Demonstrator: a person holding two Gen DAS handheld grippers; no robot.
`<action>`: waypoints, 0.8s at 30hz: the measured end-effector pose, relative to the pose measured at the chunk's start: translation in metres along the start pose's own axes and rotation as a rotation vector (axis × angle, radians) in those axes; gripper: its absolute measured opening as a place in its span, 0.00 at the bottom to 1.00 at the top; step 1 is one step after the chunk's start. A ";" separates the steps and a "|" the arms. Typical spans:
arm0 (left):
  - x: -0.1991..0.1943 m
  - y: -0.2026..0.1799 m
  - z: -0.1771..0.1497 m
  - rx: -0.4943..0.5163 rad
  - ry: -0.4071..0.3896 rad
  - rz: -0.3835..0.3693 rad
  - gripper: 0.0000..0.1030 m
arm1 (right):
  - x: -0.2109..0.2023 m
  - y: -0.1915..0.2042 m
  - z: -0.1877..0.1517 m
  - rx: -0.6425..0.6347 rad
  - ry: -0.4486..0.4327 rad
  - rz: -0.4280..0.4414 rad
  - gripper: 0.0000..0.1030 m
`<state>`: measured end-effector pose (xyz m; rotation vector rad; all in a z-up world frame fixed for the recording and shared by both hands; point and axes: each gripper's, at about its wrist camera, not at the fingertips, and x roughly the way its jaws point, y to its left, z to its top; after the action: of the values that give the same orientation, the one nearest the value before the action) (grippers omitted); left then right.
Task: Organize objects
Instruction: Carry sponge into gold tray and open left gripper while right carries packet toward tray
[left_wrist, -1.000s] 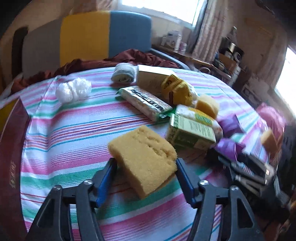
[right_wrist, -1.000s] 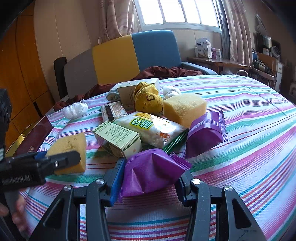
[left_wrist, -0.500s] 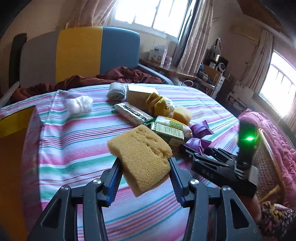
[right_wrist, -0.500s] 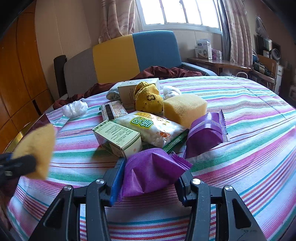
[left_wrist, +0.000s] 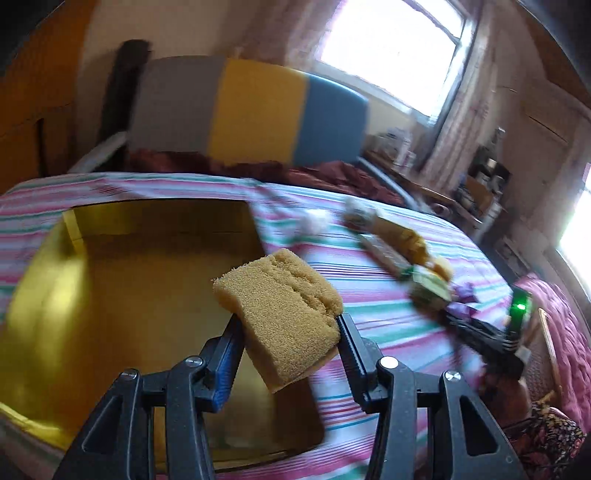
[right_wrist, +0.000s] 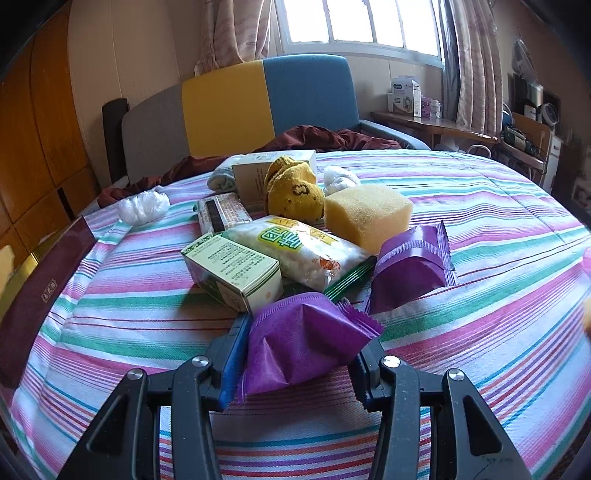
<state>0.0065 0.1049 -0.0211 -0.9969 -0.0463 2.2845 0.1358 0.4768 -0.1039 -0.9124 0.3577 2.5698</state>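
The left gripper (left_wrist: 286, 341) is clamped on the brown sponge (left_wrist: 280, 314), hanging above the near right edge of the gold box (left_wrist: 110, 288); let go here, it could bounce off the rim onto the striped cloth (left_wrist: 369, 295). The right gripper (right_wrist: 299, 354) pinches a puffy purple packet (right_wrist: 299, 349) in front of the pile; squeezing harder might burst it or let it squirt free
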 end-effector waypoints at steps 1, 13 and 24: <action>-0.003 0.011 -0.001 -0.015 -0.001 0.019 0.49 | 0.000 0.002 0.000 -0.007 0.005 -0.009 0.48; -0.002 0.115 -0.012 -0.194 0.060 0.220 0.50 | -0.020 0.010 -0.005 0.083 0.013 -0.057 0.44; 0.006 0.153 -0.022 -0.239 0.106 0.338 0.50 | -0.062 0.034 0.001 0.117 -0.025 0.067 0.44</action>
<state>-0.0648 -0.0179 -0.0820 -1.3342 -0.1162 2.5696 0.1643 0.4296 -0.0596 -0.8387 0.5333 2.5878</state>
